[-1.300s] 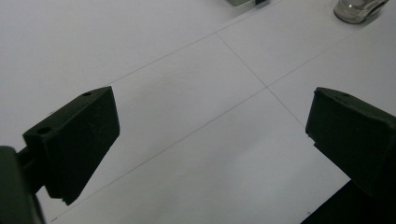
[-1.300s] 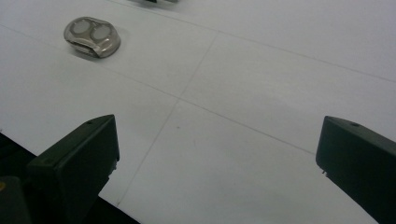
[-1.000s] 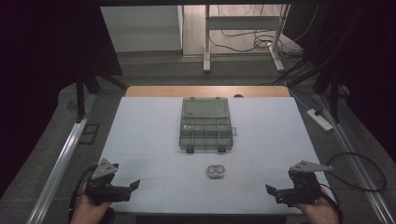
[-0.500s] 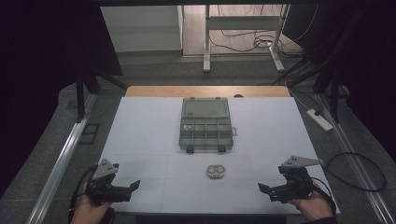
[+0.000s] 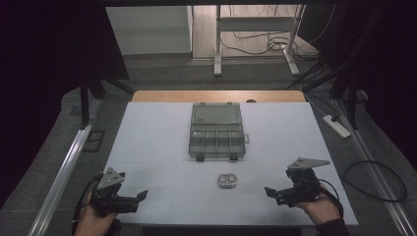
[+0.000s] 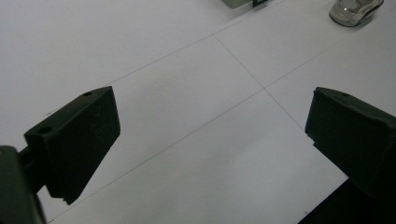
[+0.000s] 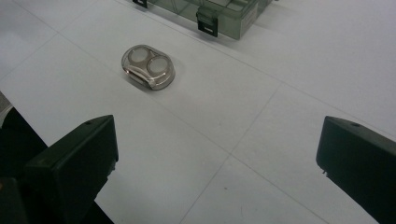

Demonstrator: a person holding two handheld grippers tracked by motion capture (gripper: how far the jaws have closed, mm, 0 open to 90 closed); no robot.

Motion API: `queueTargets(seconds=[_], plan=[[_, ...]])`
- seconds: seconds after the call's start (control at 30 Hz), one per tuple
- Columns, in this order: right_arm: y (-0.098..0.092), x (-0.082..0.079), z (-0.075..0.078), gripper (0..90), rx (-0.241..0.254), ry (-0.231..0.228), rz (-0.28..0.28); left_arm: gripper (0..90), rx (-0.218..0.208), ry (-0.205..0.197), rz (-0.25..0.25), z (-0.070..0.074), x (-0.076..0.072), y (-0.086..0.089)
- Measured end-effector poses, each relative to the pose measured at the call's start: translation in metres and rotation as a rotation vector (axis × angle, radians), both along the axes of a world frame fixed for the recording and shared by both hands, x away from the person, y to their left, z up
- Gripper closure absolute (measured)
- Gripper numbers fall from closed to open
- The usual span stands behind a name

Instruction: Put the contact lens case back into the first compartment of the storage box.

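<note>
A clear grey plastic compartment box (image 5: 216, 131) lies shut at the middle of the white table (image 5: 147, 142), two black latches facing me (image 7: 208, 23). In front of it sits a small clear oval case (image 5: 226, 181) with two round white discs inside (image 7: 148, 66); its edge also shows at the top right of the left gripper view (image 6: 355, 10). My left gripper (image 5: 138, 198) is open near the front left edge, nothing between its jaws (image 6: 212, 130). My right gripper (image 5: 271, 191) stands open at the front right, right of the oval case (image 7: 217, 158).
A wooden strip (image 5: 216, 96) borders the table's far edge. A white power strip (image 5: 336, 126) and cables (image 5: 373, 172) lie on the floor at the right. A metal rail (image 5: 64, 172) runs along the left side. A desk frame (image 5: 255, 44) stands beyond.
My right gripper has moved left and a little forward, toward the oval case. The left gripper has stayed put.
</note>
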State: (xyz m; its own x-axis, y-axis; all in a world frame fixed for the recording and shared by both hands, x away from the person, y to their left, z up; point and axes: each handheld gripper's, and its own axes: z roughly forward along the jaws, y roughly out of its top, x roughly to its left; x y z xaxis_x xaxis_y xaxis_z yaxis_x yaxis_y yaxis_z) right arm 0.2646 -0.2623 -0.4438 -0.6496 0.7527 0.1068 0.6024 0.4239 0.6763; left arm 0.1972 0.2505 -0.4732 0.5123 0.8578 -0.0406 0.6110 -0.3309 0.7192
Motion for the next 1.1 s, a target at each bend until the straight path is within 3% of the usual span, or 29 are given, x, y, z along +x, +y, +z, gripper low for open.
queueTargets(seconds=[0.27, 1.1], plan=[[0.013, 0.009, 0.0, 0.0, 0.007, 0.036, 0.068, 3.1, 0.007, 0.0, -0.002, 0.0, 0.0, 0.0], [0.045, 0.034, -0.009, 0.0, -0.03, 0.043, 0.121, 3.1, 0.008, 0.002, -0.003, 0.0, 0.0, 0.0]])
